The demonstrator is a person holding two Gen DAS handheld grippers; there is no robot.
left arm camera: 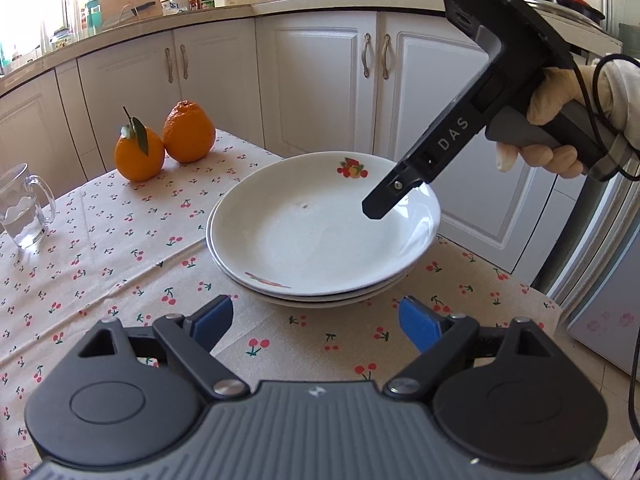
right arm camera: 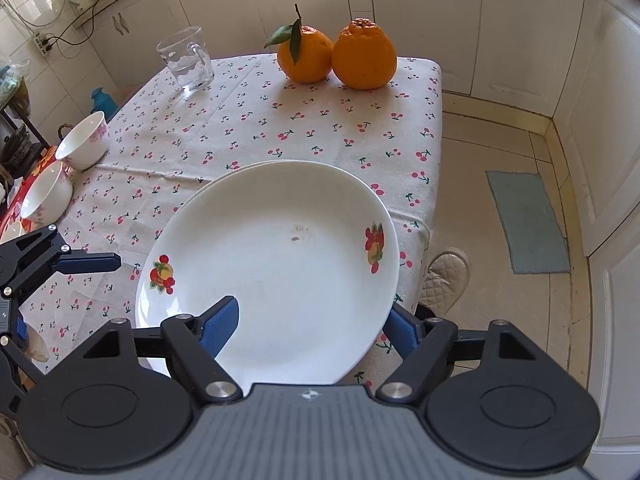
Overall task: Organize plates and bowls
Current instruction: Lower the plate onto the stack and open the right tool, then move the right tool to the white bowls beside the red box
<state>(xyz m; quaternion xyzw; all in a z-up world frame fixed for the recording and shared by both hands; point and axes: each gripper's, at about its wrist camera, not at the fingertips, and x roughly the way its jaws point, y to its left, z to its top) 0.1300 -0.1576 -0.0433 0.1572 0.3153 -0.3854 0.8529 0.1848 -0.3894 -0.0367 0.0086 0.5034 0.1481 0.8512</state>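
A stack of white plates with fruit prints (left arm camera: 320, 236) sits on the cherry-print tablecloth; the top plate also fills the right wrist view (right arm camera: 280, 264). My right gripper (right arm camera: 316, 324) is open, one blue finger (right arm camera: 220, 328) over the top plate's near rim and the other below the rim at the right; in the left wrist view (left arm camera: 380, 204) it reaches in over the plate's right side. My left gripper (left arm camera: 316, 320) is open and empty just before the stack. Two white bowls (right arm camera: 82, 142) (right arm camera: 46, 190) stand at the table's left edge.
Two oranges (left arm camera: 164, 140) stand at the table's far end and a glass mug (left arm camera: 22, 208) to the left. White kitchen cabinets (left arm camera: 320, 80) lie behind. A tiled floor with a green mat (right arm camera: 528, 220) lies right of the table.
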